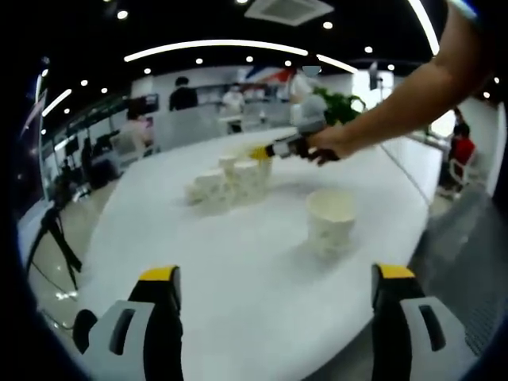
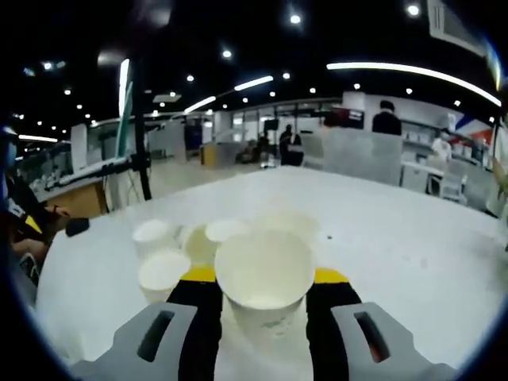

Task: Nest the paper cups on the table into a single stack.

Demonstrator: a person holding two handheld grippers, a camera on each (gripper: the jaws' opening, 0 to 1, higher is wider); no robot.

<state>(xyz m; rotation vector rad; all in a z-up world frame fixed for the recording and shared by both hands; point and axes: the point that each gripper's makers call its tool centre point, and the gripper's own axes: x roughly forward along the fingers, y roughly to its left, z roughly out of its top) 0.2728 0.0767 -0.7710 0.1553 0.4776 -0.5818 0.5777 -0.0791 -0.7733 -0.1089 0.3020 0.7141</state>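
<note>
The left gripper (image 1: pixel 276 286) is showing two broad black jaws capped with yellow tips, each backed by a pale grey moulded shell with a dark oblong slot. The right gripper (image 2: pixel 264 278) is wearing the same black jaws, yellow tips and grey slotted shells. The person's bare forearm (image 1: pixel 413 95) is showing no sleeve.

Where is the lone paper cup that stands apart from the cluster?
In the left gripper view, the lone paper cup stands upright on the white table, right of centre, nearer the camera than the cup cluster.
</note>
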